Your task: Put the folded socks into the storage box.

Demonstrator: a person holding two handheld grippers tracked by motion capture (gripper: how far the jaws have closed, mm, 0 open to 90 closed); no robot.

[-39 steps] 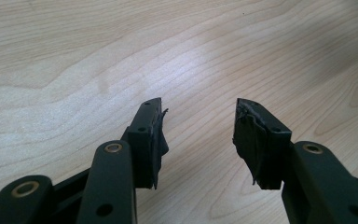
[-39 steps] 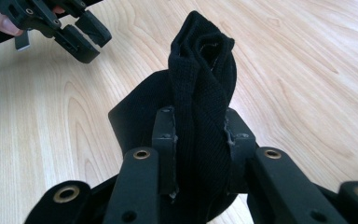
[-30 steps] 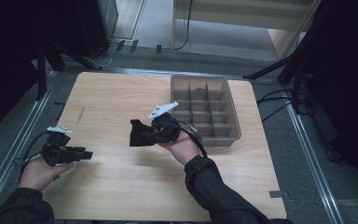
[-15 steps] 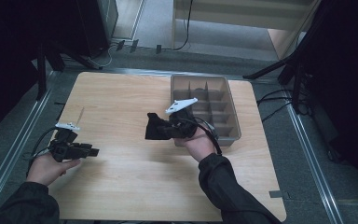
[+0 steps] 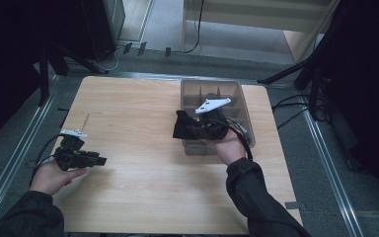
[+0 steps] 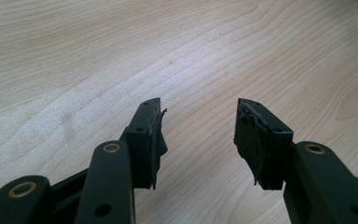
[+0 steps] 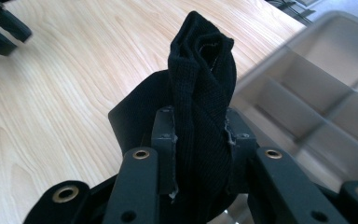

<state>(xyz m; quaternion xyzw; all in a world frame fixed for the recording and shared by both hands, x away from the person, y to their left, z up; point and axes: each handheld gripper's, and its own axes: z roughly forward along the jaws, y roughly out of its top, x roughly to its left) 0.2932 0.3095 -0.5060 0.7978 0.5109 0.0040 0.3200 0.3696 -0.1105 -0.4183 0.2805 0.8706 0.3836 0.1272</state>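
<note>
Carrying a black sock (image 7: 200,93) clamped in the right gripper (image 7: 199,140) beside the tray (image 5: 242,106); next, lowering into a compartment; left gripper (image 6: 198,135) gapes empty.

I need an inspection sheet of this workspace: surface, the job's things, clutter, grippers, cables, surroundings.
Surface: wooden table, bare light boards.
Job's things: black knitted cloth, bunched between the right gripper's jaws; grey divided bin at the table's far right.
Clutter: nothing seen.
Grippers: right gripper shut on the cloth at the bin's near left edge; left gripper open, nothing between its jaws, low over the table.
Cables: black cable trails from the left gripper.
Surroundings: grey floor, dark stands.
</note>
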